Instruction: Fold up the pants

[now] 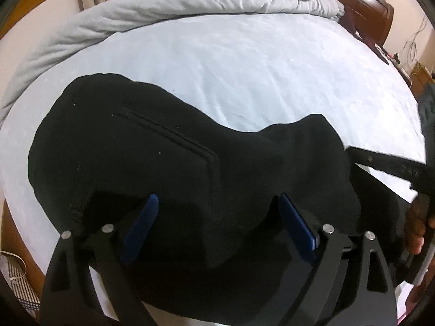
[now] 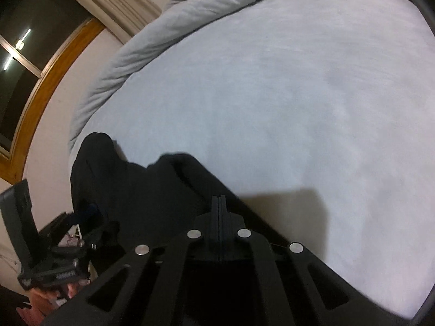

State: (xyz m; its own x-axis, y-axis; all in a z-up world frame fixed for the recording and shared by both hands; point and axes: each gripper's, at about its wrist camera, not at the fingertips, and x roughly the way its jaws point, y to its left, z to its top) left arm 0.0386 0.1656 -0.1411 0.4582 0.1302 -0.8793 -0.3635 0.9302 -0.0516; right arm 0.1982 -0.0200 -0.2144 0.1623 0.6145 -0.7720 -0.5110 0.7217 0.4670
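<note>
Left tongs [image 1: 217, 225] spread over black pants [image 1: 136, 163]; right tongs [image 2: 219, 203] pressed together at the hem, grip unclear. Pinch both edges, fold evenly on bed [image 1: 258, 68].

Pants [image 1: 152, 168] lie on the bed sheet [image 1: 258, 76], near its front edge. Duvet [image 1: 190, 2] sits bunched along the sheet's far and left sides. Left gripper [image 1: 217, 217] is over the pants' near part; right gripper [image 2: 219, 203] over their right edge.

Matt black cloth pants [image 1: 163, 168], soft pale-blue sheet [image 1: 258, 68], rumpled grey quilt [image 1: 190, 2], glossy wood headboard [image 1: 364, 13]
</note>
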